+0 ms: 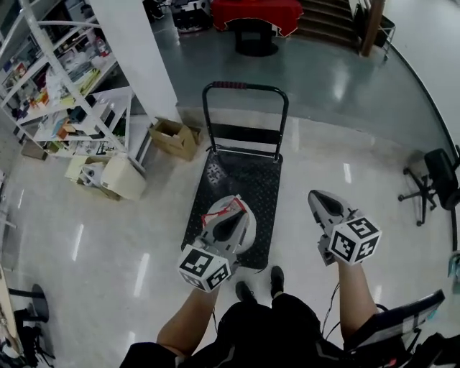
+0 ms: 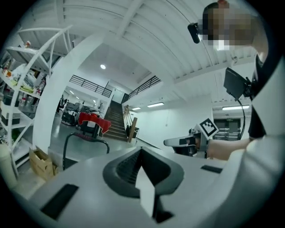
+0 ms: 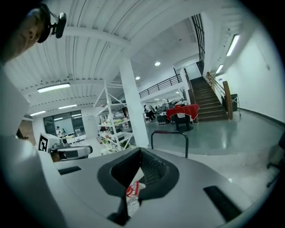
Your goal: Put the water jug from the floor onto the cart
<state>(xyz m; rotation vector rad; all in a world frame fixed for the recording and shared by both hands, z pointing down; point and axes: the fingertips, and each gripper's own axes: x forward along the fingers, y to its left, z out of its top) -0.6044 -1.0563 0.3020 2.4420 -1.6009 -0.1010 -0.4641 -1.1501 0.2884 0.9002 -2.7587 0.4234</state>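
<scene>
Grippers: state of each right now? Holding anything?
Left gripper: closed, holding nothing.
Right gripper: closed, holding nothing.

The cart (image 1: 251, 180) is black, deck and handle frame alike, with a dark red top bar. The water jug (image 1: 248, 233) is whitish-clear with a red handle. The left gripper (image 1: 231, 219) and right gripper (image 1: 317, 195) are pale grey, and their cubes (image 1: 205, 267) are white with black square markers. The cardboard box (image 1: 172, 136) is tan and the tablecloth (image 1: 255, 11) is red.
</scene>
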